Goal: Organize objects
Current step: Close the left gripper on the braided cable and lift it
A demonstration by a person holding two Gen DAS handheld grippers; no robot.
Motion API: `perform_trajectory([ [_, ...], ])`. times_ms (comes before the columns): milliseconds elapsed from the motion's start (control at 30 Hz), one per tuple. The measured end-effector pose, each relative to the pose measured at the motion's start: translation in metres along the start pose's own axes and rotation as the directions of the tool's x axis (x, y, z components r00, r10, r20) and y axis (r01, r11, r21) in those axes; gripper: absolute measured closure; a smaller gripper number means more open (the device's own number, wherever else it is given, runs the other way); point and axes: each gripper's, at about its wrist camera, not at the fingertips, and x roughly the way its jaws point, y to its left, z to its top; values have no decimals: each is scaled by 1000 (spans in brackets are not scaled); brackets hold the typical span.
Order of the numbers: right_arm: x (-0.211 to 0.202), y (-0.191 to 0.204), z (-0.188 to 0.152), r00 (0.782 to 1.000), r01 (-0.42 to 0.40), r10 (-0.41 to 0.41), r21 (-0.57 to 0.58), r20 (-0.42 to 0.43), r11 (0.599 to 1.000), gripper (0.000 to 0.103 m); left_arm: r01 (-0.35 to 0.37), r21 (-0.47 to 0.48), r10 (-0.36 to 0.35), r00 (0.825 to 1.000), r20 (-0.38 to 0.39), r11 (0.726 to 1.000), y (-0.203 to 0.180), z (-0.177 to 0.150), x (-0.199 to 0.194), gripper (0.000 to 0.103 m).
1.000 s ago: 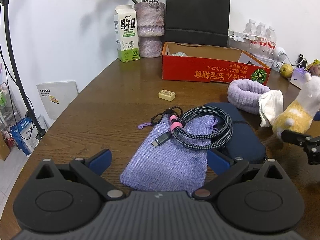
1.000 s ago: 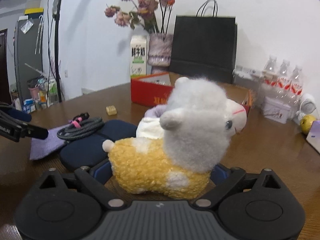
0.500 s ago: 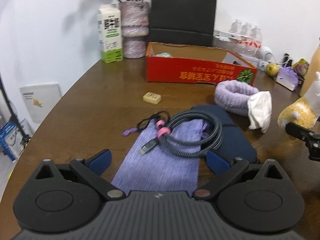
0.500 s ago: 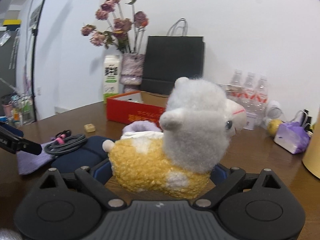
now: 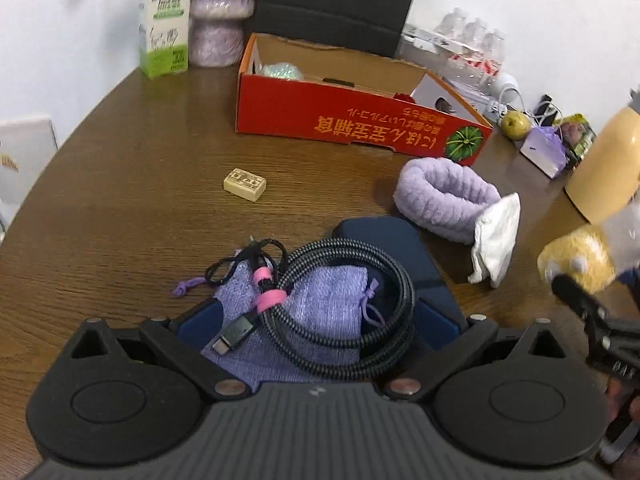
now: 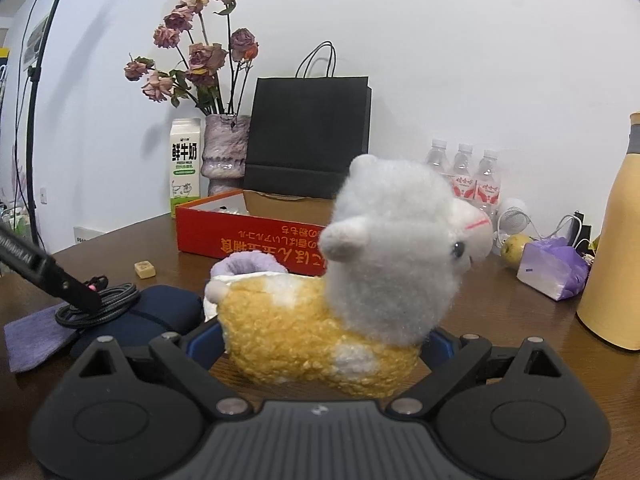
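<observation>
Right gripper: clasps plush alpaca by its soft, light, squashy body.
Left gripper: spread wide over floppy cable, probably not touching.

The milk carton at the back of the counter carries large black Chinese characters, 鲜牛奶, with a line of smaller print beneath that is too fine to read; the same three characters show on it in the right wrist view. The red cardboard box bears yellow East Asian lettering printed upside down along its front wall, beside a green pumpkin picture; the single characters cannot be made out. The small cream block has tiny marks, illegible.
</observation>
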Motion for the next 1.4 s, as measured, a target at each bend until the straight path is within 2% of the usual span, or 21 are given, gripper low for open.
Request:
perform_trajectory([
  [200,1,-1,0,1000,2,-2,6,-4,1000,7,15,17,-15,999,-37,1000,-4,12,12,0],
  [333,0,-1,0,1000,-2,2,4,0,1000,7,16,-13,-17,998,-67,1000,-5,11,22,0],
  [567,-2,1,1,1000,-11,11,-1,5,1000,7,7,-28,-9,998,-59,1000,-8,4,26,0],
  [867,-2,1,0,1000,-12,12,-6,11,1000,7,-23,-38,23,1000,13,999,-14,-7,24,0],
  [933,-2,1,0,1000,-11,11,-7,12,1000,7,-26,-45,27,999,30,999,-15,-10,23,2],
  [967,-2,1,0,1000,-11,11,-7,12,1000,7,-18,-51,20,999,40,999,-15,-11,21,7],
  [1067,-2,1,1,1000,-11,11,-8,13,1000,7,-36,-63,40,997,63,997,-18,-15,17,8],
  [1200,-4,1,1,1000,-9,9,-13,19,1000,7,-76,-15,78,990,117,997,-28,-22,9,9],
  [1400,-5,1,0,1000,-7,7,-17,25,1000,7,-121,7,118,981,152,993,-33,-28,-2,9],
])
